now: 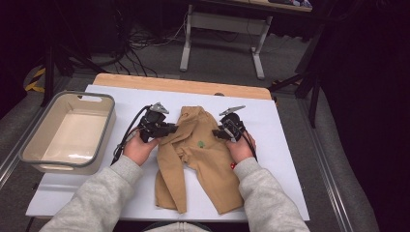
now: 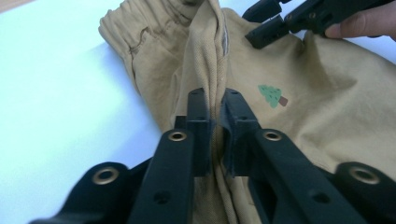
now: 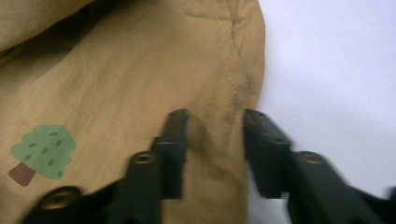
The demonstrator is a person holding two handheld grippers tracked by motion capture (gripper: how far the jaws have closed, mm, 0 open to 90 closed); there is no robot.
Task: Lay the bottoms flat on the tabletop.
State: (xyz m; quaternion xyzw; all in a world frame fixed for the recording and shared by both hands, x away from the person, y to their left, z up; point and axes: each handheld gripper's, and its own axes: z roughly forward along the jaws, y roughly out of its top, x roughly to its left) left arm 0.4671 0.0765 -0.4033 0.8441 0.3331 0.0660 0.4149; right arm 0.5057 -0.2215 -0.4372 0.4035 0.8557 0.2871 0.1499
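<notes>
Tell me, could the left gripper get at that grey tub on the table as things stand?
Probably not right away: the left gripper is shut on a fold of the tan trousers. The tub sits close on that side, with bare table between, so letting go first would free it.

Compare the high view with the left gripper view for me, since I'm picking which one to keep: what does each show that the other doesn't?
High view alone: the grey bin left of the trousers, both trouser legs down to the hems, the person's grey sleeves, and the floor beyond the table.

Left gripper view alone: the left tongs shut on a raised fold of fabric, seen close up.

Both: the tan trousers with their small green tree patch, the white tabletop, and the right tongs at the trousers' edge.
</notes>
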